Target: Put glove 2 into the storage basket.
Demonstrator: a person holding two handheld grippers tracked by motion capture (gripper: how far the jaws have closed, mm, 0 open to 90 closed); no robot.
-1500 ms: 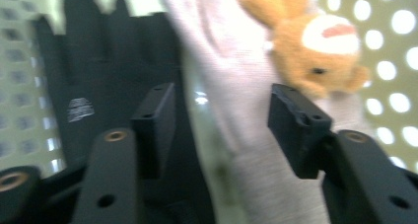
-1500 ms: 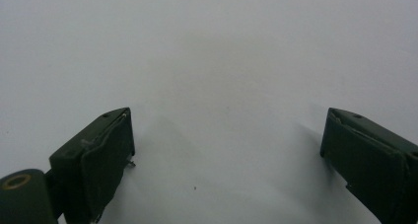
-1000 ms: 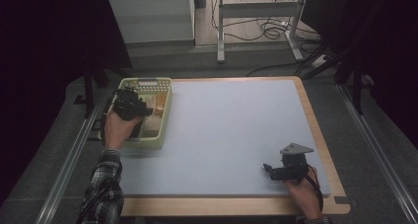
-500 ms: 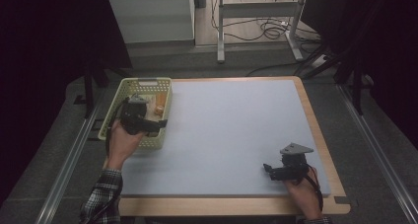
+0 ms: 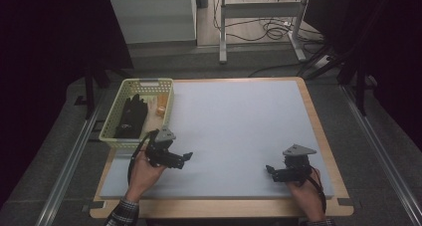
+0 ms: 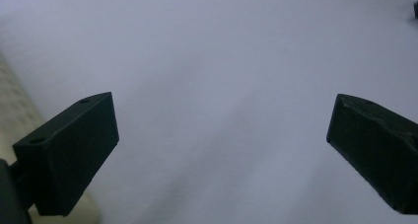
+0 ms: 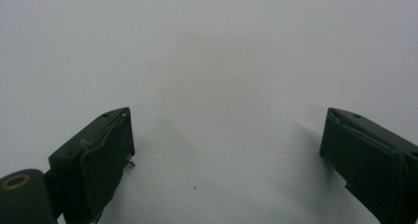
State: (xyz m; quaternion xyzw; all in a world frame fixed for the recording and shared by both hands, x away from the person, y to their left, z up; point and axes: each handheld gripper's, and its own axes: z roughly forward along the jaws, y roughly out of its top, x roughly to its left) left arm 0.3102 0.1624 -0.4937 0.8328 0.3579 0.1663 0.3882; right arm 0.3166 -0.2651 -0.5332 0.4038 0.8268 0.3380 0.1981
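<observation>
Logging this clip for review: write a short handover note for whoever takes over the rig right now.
Left gripper: jaws have just opened wide, nothing between them; it sits on the grey mat just in front of the basket.
Right gripper: jaws open, empty, resting at the mat's near right.
Things: black glove lies inside the basket, with a small orange item beside it.
Done: glove is in the basket.
Left: nothing else lies on the mat to collect, as far as the views show.
</observation>
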